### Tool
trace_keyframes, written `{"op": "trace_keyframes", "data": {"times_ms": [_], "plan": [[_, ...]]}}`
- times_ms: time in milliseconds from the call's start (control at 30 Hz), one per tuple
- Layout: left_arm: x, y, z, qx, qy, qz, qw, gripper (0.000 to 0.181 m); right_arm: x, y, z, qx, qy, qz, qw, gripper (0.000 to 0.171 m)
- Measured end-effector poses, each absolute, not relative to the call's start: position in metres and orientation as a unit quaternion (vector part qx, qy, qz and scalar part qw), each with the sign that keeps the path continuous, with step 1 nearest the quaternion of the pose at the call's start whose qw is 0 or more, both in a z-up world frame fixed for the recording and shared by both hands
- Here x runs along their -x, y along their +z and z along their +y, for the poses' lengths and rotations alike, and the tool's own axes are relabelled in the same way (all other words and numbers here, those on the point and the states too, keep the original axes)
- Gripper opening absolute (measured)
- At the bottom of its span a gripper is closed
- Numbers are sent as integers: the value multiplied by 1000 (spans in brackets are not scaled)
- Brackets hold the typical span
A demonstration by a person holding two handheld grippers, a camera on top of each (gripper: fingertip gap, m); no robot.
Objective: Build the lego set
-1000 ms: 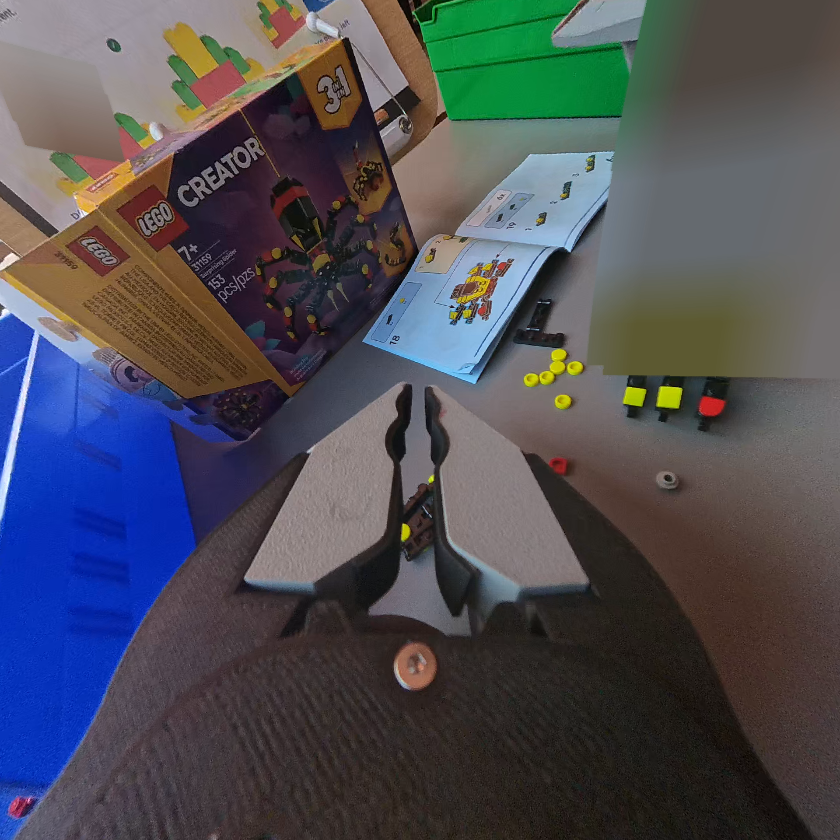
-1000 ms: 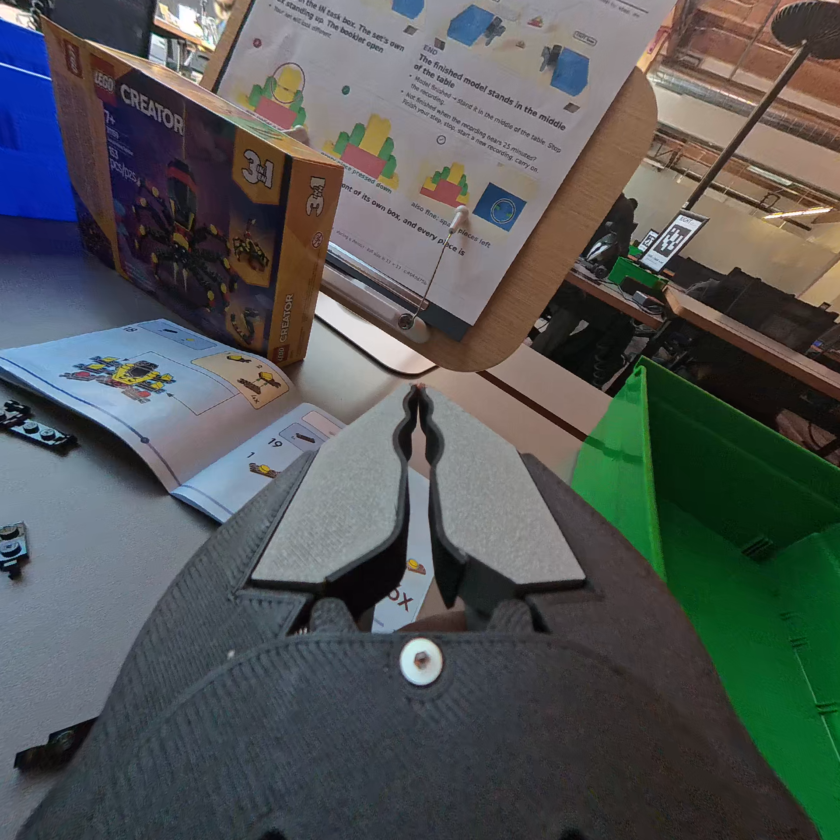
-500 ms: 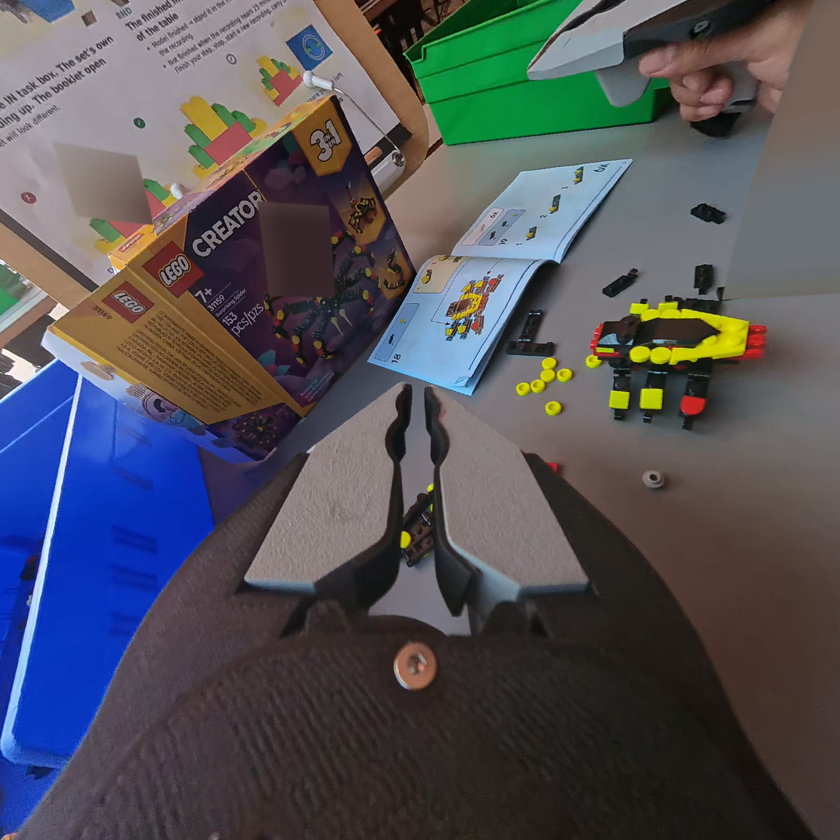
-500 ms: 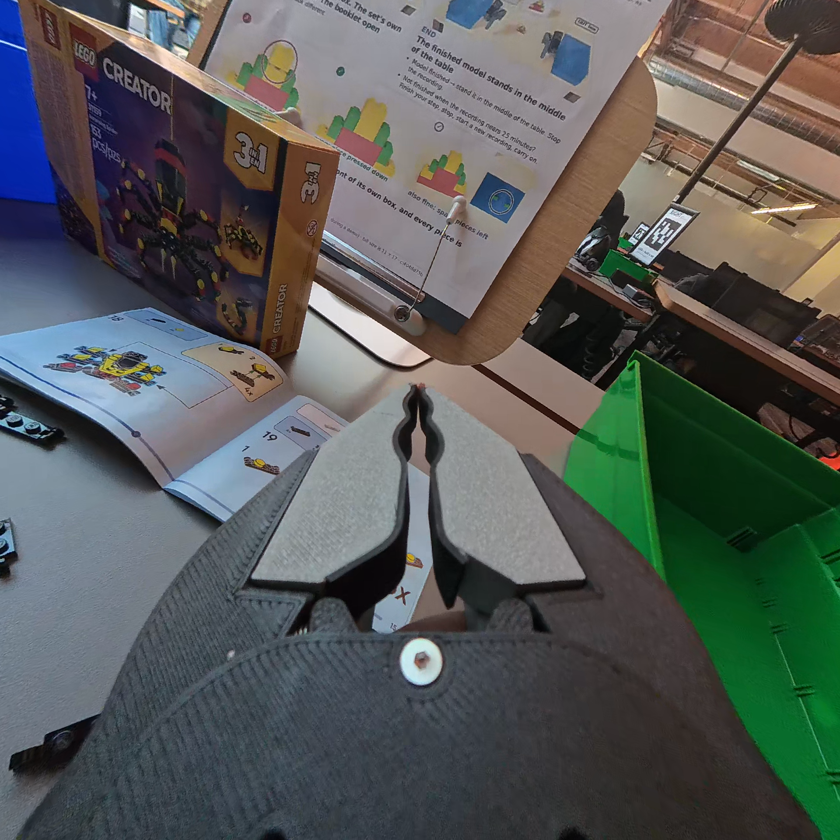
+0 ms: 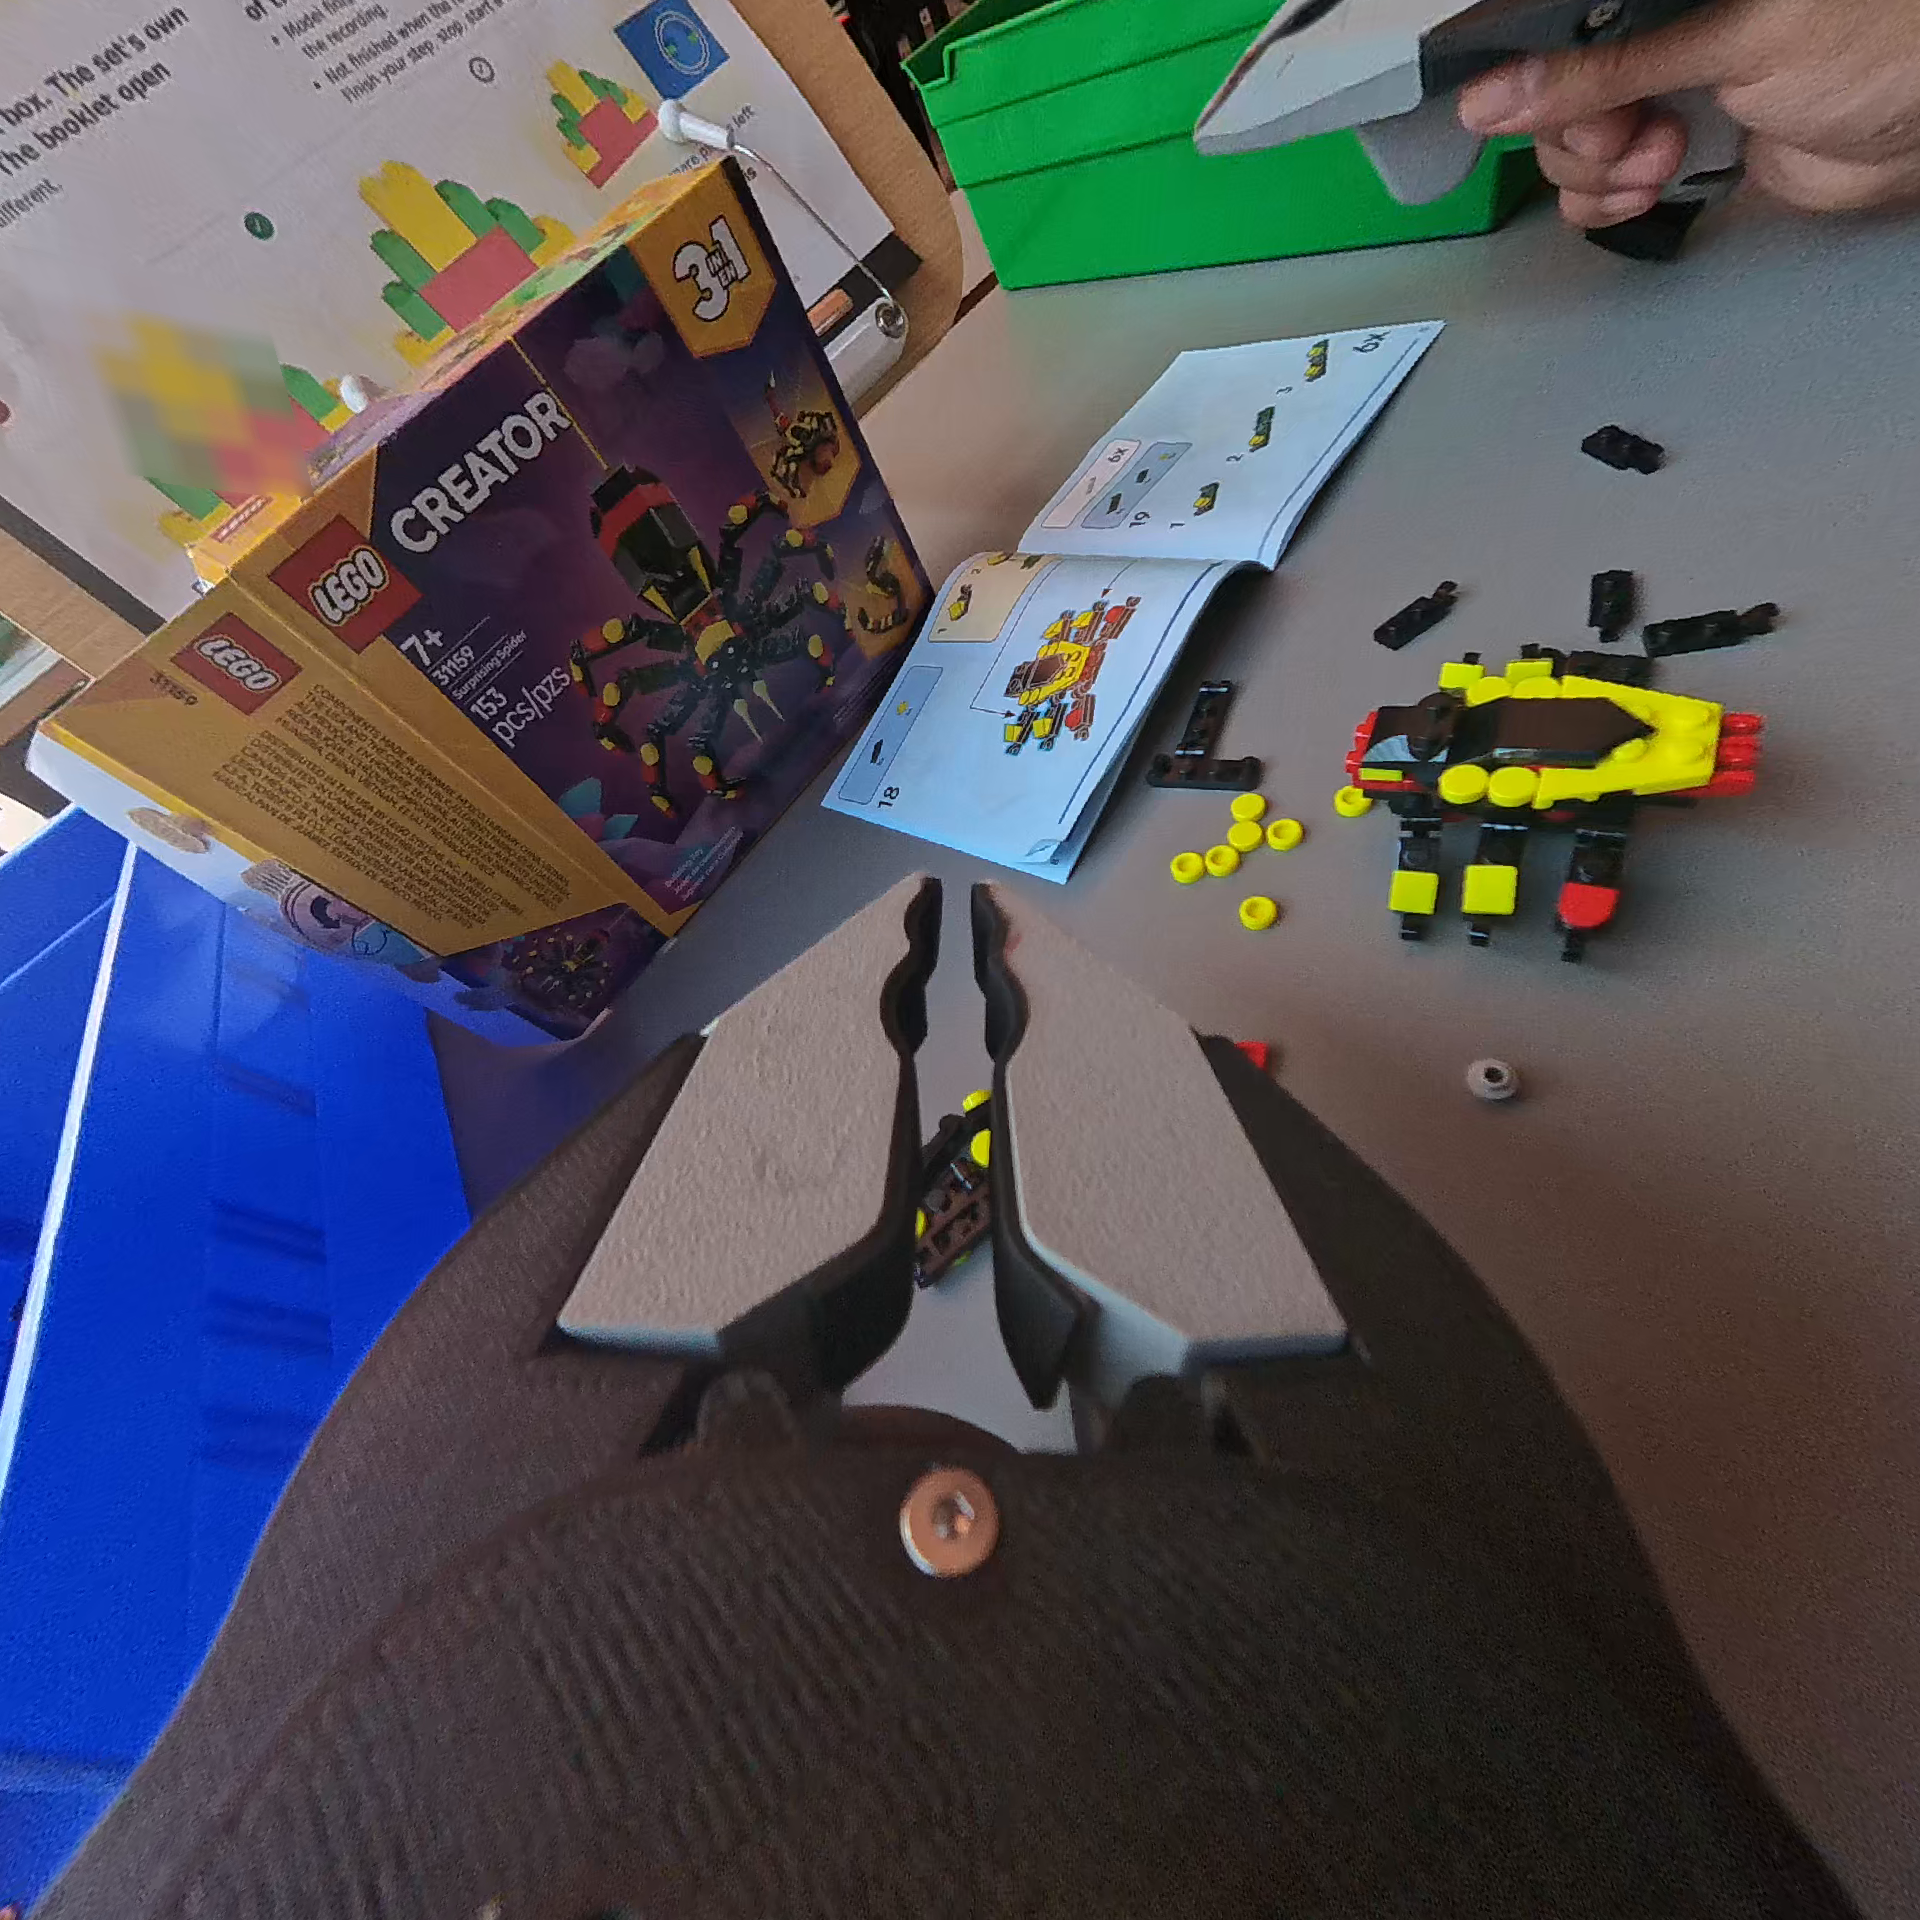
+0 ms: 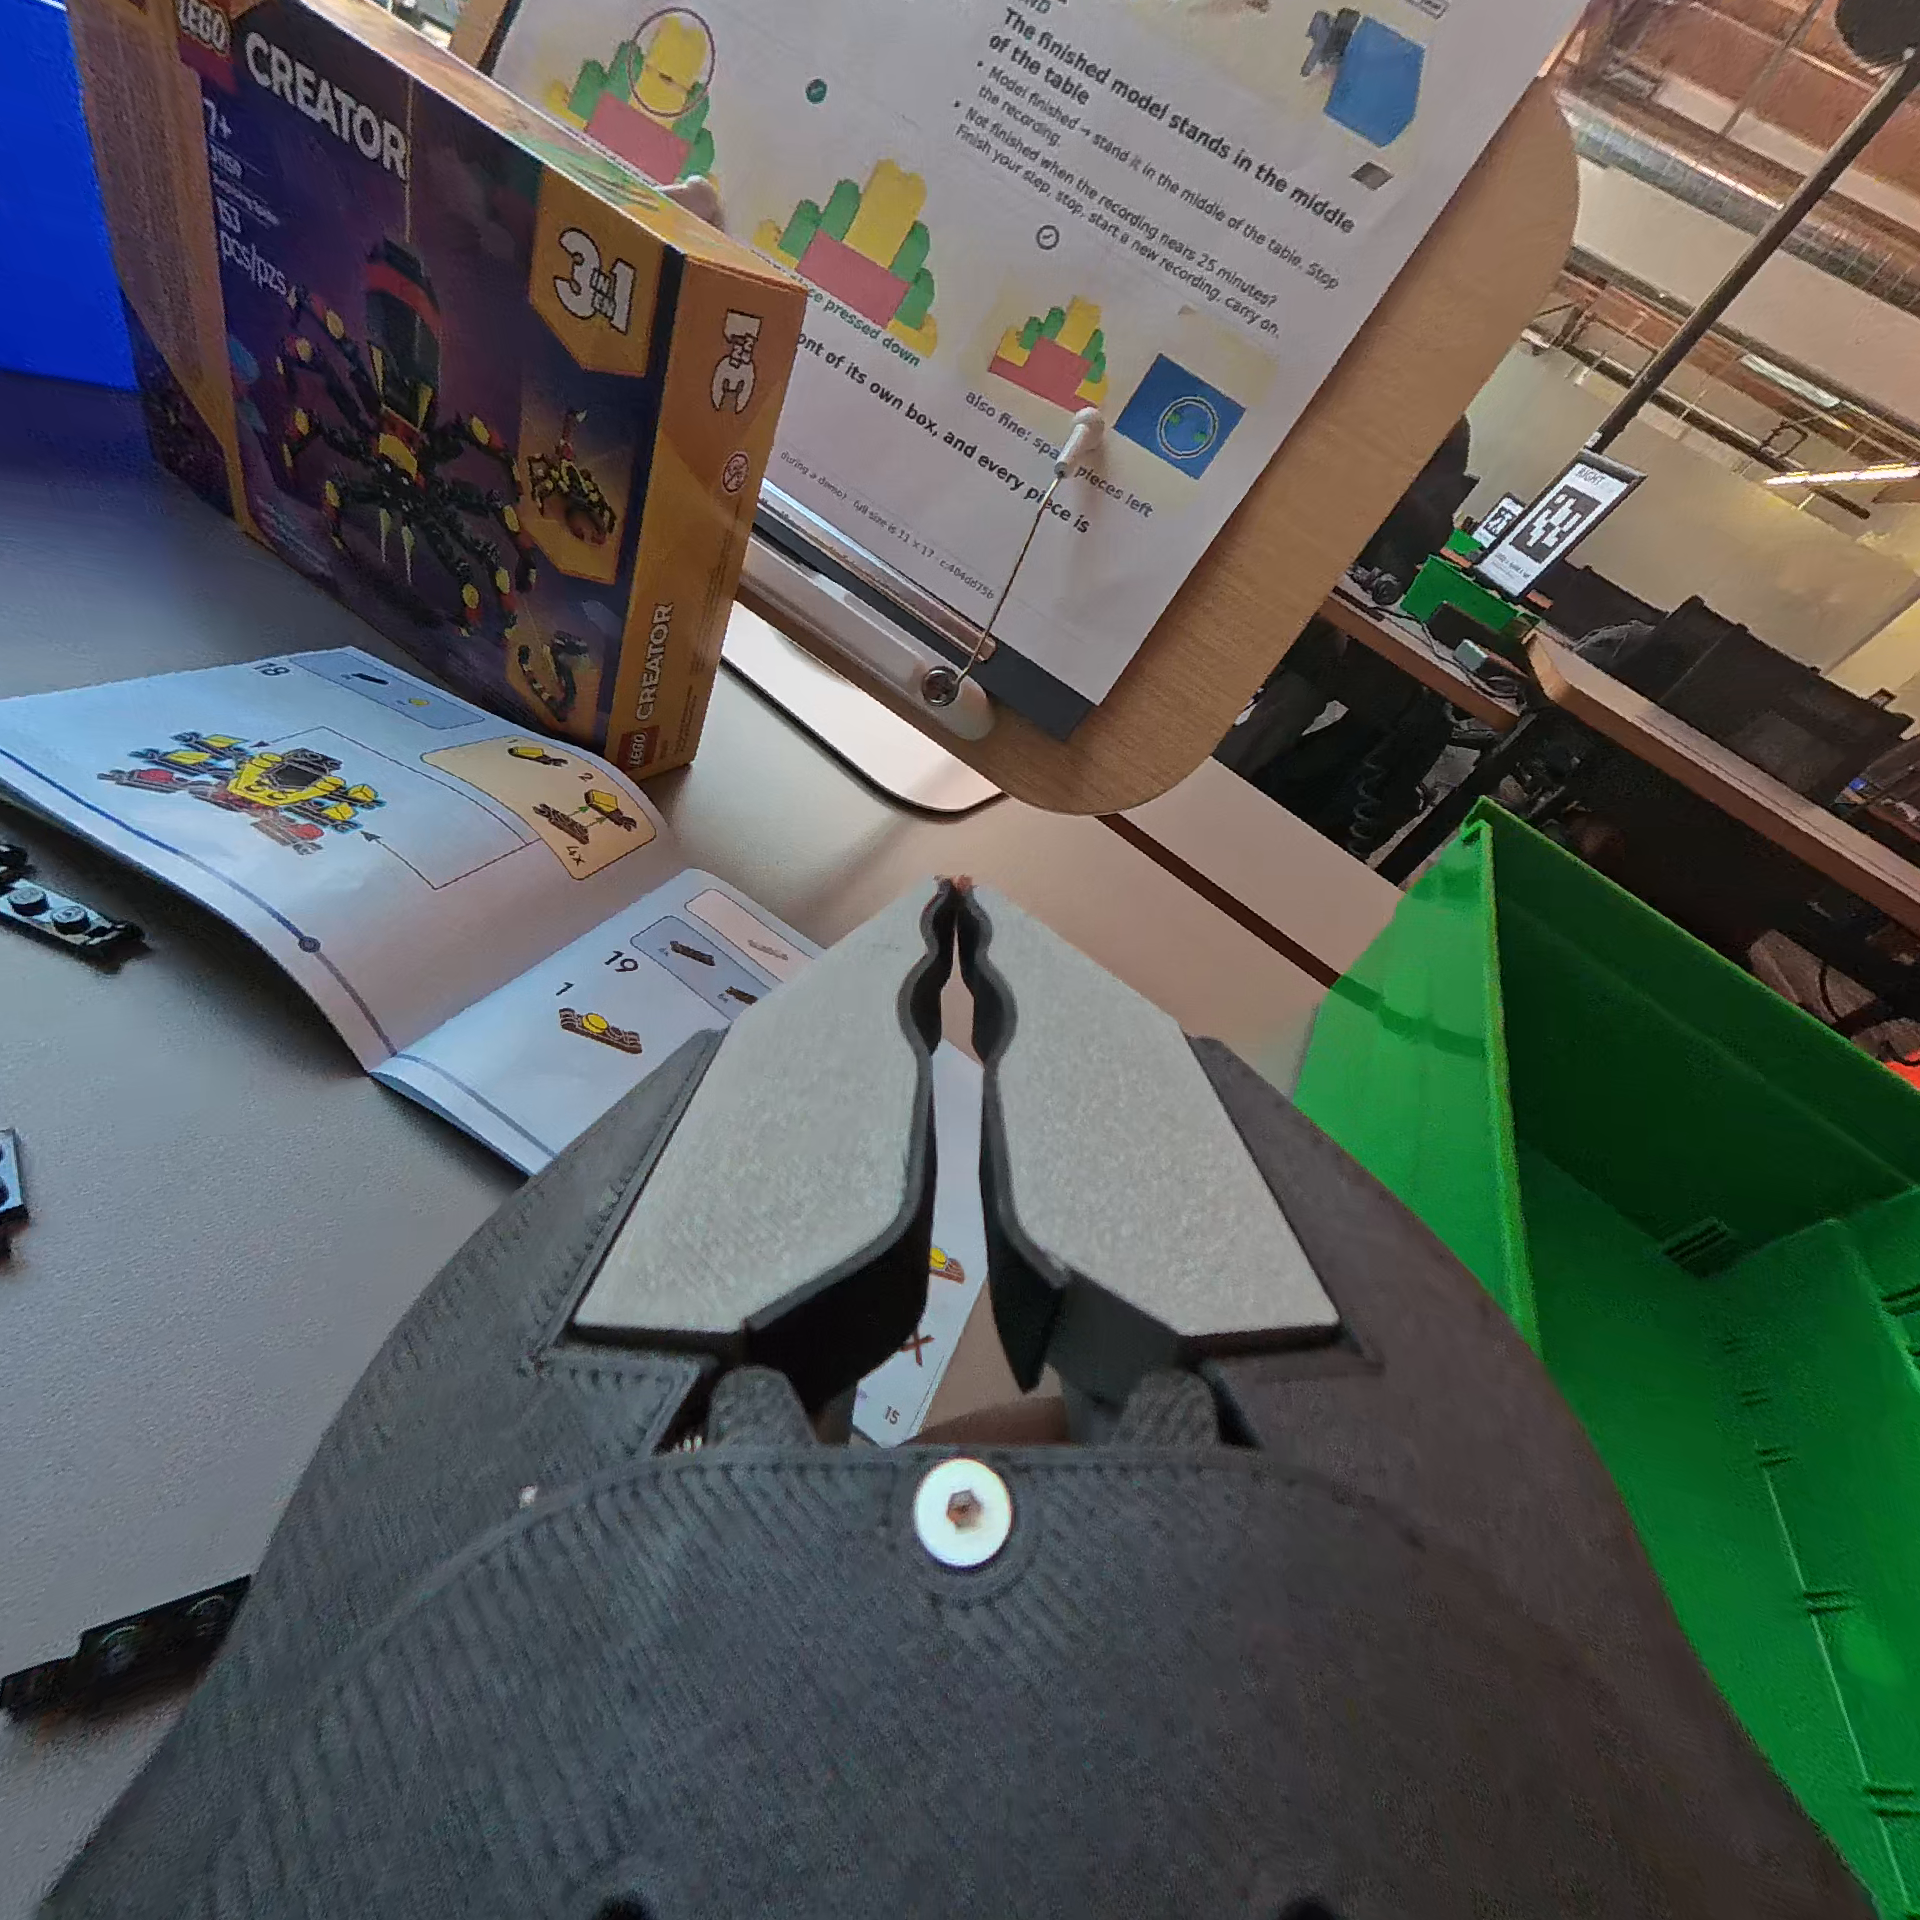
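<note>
The half-built yellow-and-black model (image 5: 1538, 758) sits at right of the left wrist view among loose yellow studs (image 5: 1236, 847), unfinished; left gripper (image 5: 956, 899) nearly closed, right gripper (image 6: 954, 888) closed, both empty.

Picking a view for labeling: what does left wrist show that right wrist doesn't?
Left wrist only: the half-built yellow and black model, loose yellow round pieces, a blue bin, and the right tool held in a hand.
Right wrist only: the inside of the green bin and desks behind.
Both: set box, open booklet, instruction board.
</note>
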State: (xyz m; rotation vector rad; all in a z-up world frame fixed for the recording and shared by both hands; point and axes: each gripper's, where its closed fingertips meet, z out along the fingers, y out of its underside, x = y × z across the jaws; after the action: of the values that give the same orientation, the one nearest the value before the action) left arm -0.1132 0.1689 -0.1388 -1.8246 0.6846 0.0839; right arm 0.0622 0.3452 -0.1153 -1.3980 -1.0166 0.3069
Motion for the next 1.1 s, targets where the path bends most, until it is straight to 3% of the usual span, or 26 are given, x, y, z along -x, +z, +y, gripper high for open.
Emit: {"op": "trace_keyframes", "data": {"times_ms": [767, 1100], "plan": [[155, -122, 179, 773, 97, 227, 585, 0, -82, -116, 364, 613, 52, -431, 660, 0], [159, -138, 181, 794, 93, 234, 554, 8, -86, -118, 360, 616, 39, -432, 658, 0]]}}
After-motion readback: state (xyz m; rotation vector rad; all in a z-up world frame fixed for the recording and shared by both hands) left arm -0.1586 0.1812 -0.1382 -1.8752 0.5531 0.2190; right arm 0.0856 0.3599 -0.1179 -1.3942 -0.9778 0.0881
